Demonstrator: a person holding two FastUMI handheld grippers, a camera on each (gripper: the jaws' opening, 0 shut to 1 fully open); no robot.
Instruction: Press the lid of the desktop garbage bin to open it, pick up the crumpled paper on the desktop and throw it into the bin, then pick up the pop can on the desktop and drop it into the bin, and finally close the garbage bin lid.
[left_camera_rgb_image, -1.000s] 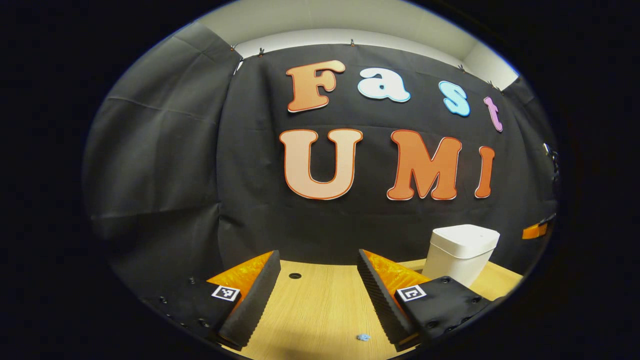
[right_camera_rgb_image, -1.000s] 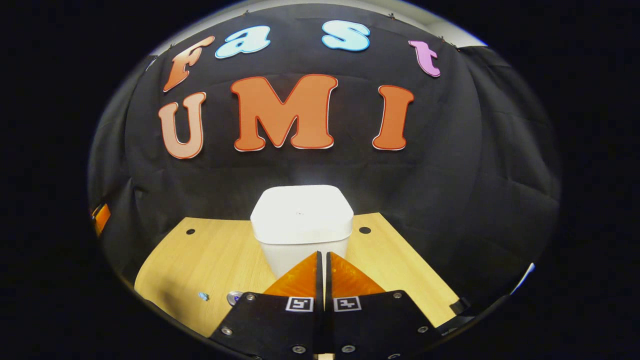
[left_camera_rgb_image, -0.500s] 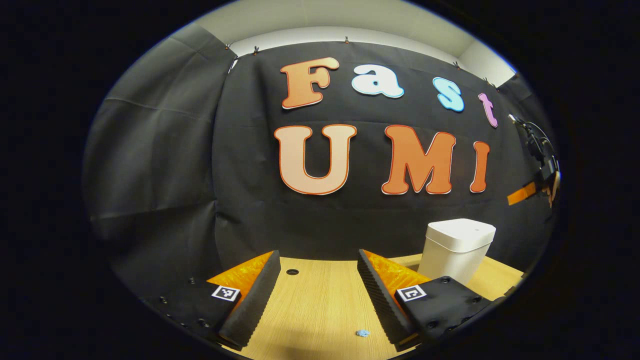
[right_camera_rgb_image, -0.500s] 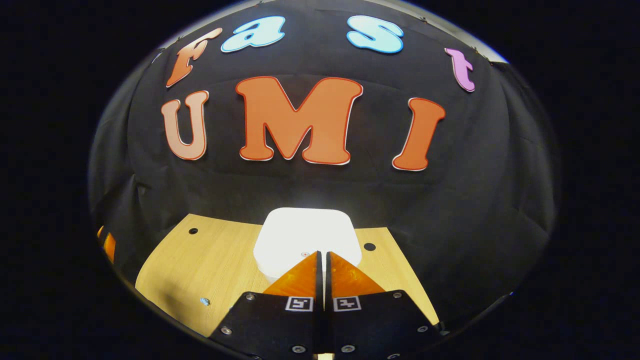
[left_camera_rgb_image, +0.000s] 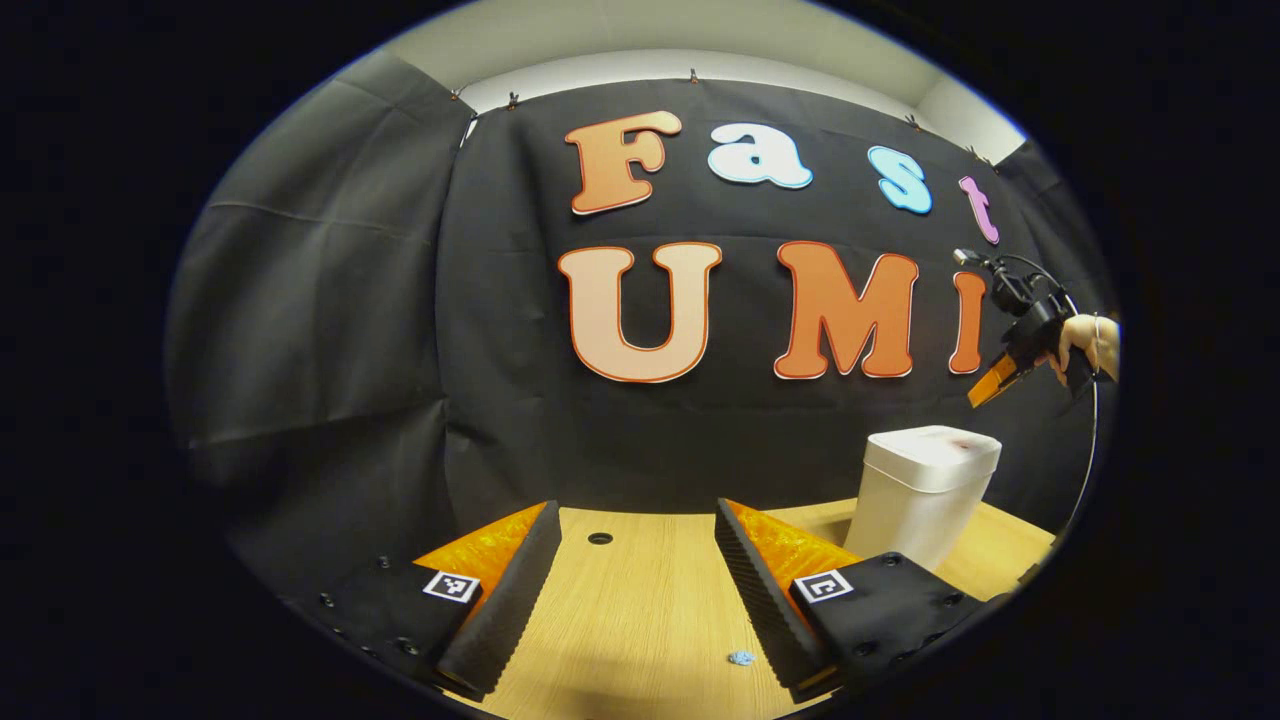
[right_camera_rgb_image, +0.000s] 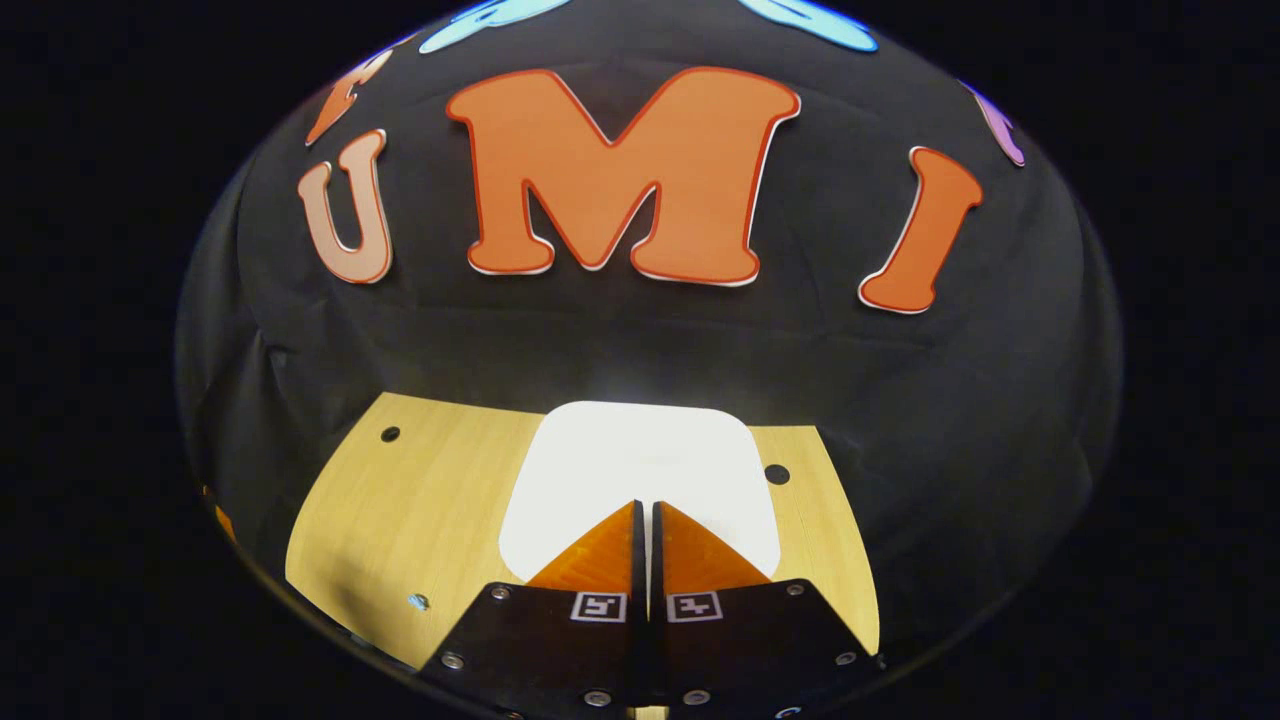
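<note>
Right gripper (right_camera_rgb_image: 645, 508) sits above the bin (right_camera_rgb_image: 640, 480), fingers pressed together with nothing between them, tips pointing down at the closed white lid (right_camera_rgb_image: 690, 450); whether the tips touch the lid cannot be told from the right gripper view. In the left gripper view the same gripper (left_camera_rgb_image: 985, 385), held by a hand (left_camera_rgb_image: 1085, 340), hangs in the air above the bin (left_camera_rgb_image: 925, 495), tilted down toward the lid, with a visible gap below its tips. The bin stands on the wooden table (left_camera_rgb_image: 640, 600) close to the black back wall (left_camera_rgb_image: 330, 330). Left gripper (left_camera_rgb_image: 635, 520) is low over the table, jaws wide apart and empty, well to the side of the bin. A small bluish scrap (left_camera_rgb_image: 741, 657) lies on the table just beside one left finger; too small to identify. The same speck (right_camera_rgb_image: 419, 601) shows near the table's front edge.
</note>
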